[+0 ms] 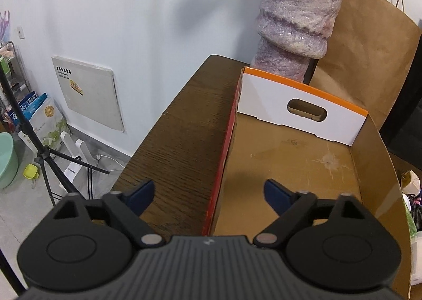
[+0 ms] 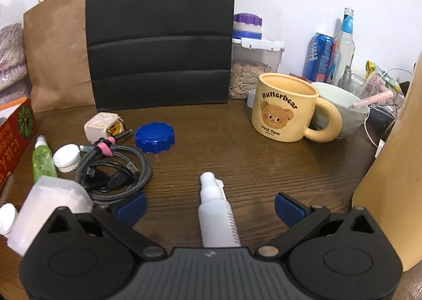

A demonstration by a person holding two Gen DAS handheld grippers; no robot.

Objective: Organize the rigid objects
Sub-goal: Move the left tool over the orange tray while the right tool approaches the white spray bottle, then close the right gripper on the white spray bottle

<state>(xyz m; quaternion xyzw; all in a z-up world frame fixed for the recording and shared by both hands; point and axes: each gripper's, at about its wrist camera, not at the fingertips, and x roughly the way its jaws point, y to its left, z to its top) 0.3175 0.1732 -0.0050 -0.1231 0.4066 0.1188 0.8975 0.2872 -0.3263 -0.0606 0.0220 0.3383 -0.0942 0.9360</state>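
White spray bottle (image 2: 217,217) lies on the surface (image 2: 237,157) between the right gripper (image 2: 210,203)'s spread, untouching jaws: pickup in hand. Next, I judge, close on it. Left gripper (image 1: 208,194), jaws apart and empty, straddles the cardboard box (image 1: 290,157)'s red wall.

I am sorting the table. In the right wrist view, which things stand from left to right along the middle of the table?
Green bottle → white cap → blue lid → yellow bear mug → pale green bowl.
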